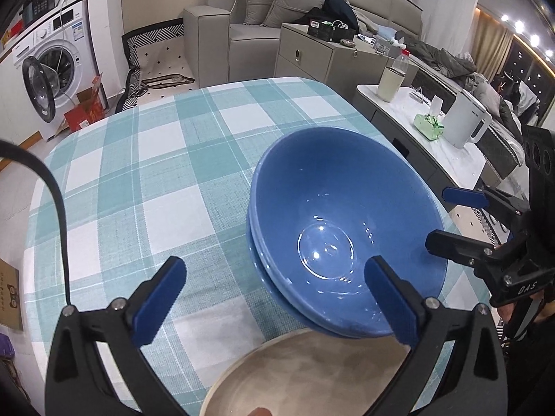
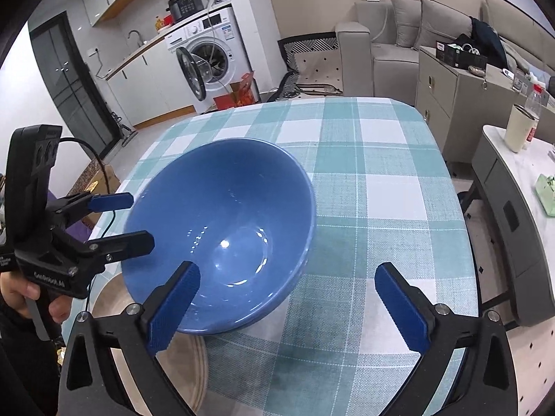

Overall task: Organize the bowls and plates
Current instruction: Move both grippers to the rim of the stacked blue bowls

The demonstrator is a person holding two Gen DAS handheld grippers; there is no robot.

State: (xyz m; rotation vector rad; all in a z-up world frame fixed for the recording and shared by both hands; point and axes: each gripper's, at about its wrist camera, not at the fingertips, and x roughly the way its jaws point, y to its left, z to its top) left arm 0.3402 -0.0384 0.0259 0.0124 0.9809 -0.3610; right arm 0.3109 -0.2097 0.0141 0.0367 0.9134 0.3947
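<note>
Blue bowls [image 1: 347,228] are sitting nested, looks like 2 of them (a second rim is showing under the top one in the left view), on the checked surface [image 1: 138,173]. The stack is leaning a bit, its near edge resting on the rim of a beige plate [image 1: 312,374] at 6 o'clock of the bowls.

Left gripper [image 1: 277,294] is hovering w/ fingers spread wide, nothing pinched; one finger is hanging over the bowl's inside, the other over the cloth. Right gripper [image 2: 288,305] is doing the same thing: fingers wide apart, empty, bowl rim just by its left finger.

So imo bowl stacking is looking done, both hands are letting go. What's left, prob: sorting out the plate, since the bowls are sitting half on it. Can't tell if there are more plates; only that one is showing.
</note>
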